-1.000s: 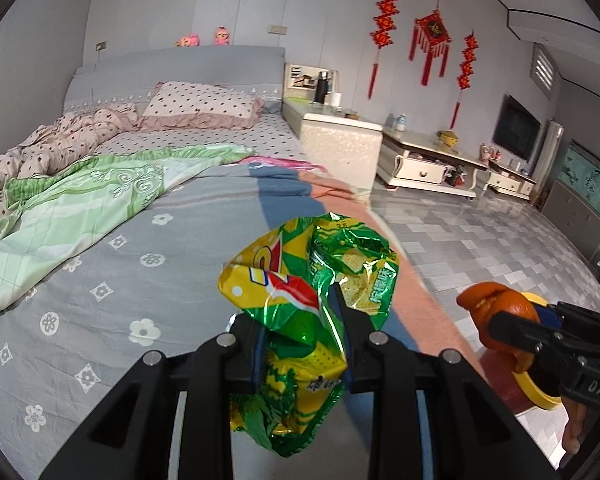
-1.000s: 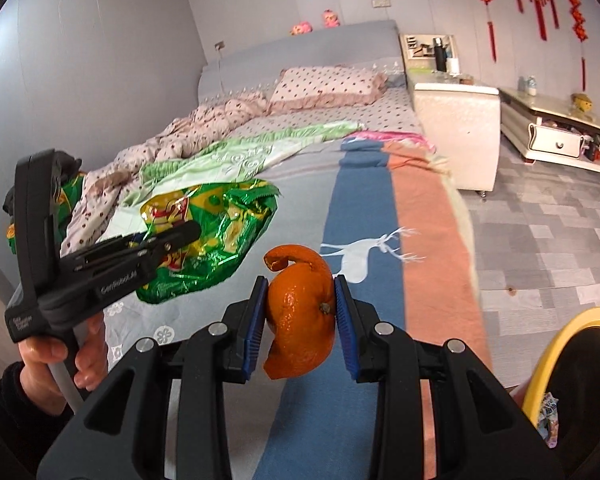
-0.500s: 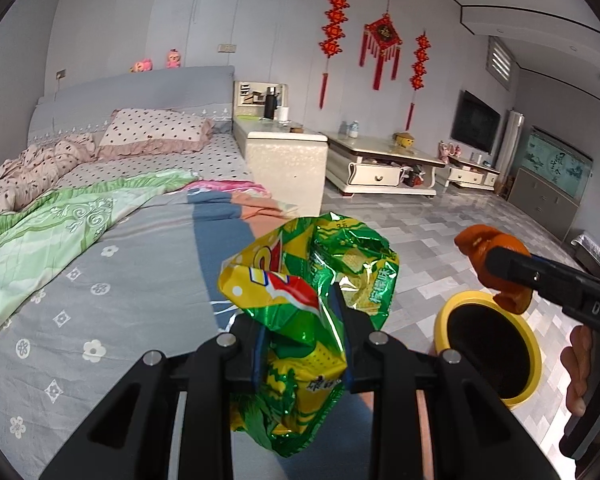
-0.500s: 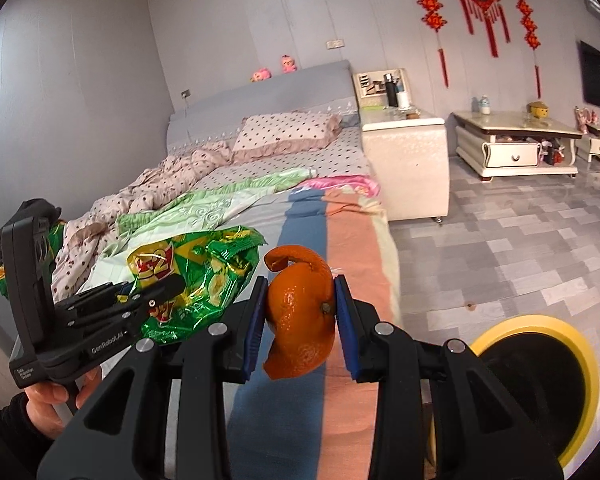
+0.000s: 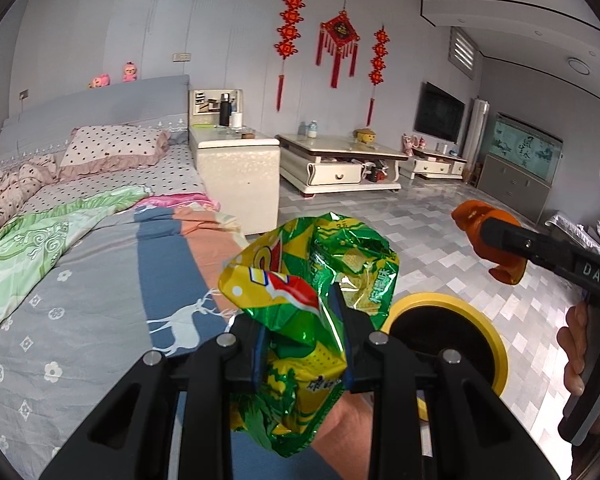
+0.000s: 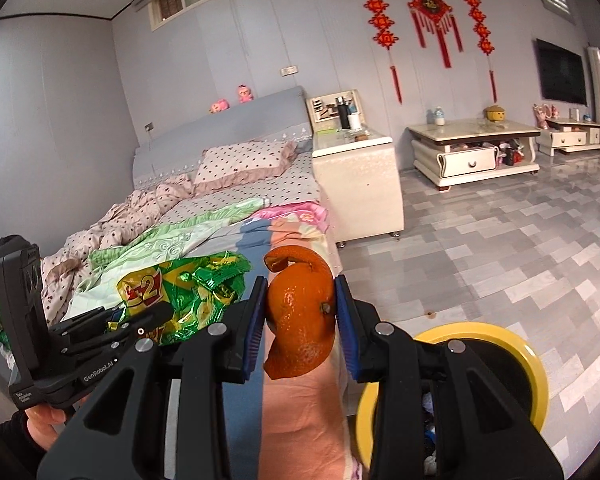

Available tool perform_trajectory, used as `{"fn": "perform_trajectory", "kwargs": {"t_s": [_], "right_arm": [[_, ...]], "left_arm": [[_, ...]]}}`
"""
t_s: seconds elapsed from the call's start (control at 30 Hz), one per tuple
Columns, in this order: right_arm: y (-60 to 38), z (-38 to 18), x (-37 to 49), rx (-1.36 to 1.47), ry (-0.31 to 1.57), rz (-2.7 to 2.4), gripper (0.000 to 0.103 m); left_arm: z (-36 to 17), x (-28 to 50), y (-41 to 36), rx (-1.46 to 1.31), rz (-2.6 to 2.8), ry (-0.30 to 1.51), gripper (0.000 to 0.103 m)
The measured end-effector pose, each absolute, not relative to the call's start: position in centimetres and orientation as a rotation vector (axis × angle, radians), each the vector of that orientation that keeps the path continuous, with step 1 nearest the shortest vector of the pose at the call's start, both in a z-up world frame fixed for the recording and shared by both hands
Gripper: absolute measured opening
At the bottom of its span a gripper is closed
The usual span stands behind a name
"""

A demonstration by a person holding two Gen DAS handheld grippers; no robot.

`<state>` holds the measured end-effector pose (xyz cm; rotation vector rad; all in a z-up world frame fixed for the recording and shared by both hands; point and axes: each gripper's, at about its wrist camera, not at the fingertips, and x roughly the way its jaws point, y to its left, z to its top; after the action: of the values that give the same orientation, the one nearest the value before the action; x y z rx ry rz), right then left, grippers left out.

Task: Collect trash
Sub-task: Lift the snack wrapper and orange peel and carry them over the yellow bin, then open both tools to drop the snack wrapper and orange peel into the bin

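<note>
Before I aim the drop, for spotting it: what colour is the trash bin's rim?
Yellow rim around a black inside; right wrist view shows it best.

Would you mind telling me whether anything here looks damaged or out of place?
Only the trash itself: the snack bag in the left gripper is crumpled, and the orange peel in the right gripper is torn. Both are off the bed, near the yellow-rimmed bin.

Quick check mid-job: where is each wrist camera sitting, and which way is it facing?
Left wrist: behind the left gripper, which clamps the crumpled green-and-yellow snack bag; faces across the bed corner to the floor; right gripper and hand show.
Right wrist: behind the right gripper, clamping orange peel; faces the headboard; left gripper and hand show.
Shared: yellow-rimmed bin, bed.
</note>
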<state>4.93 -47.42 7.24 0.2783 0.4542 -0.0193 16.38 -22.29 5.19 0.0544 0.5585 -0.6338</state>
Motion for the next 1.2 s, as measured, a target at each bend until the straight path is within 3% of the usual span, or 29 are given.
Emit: {"fn": "perform_trajectory", "kwargs": {"t_s": [0.6,1.2], "right_arm": [[-58.6,5.1,1.0,0.358,0.464,-0.188,0.032],[-65.2,-2.0,2.1,0.455,0.567,-0.294,0.034]], "left_arm": [[1.6,15.4,-34.0,0.131,-0.801,0.632,0.026],[-5.6,16.1,-40.1,0.160,-0.869,0.788,0.026]]}}
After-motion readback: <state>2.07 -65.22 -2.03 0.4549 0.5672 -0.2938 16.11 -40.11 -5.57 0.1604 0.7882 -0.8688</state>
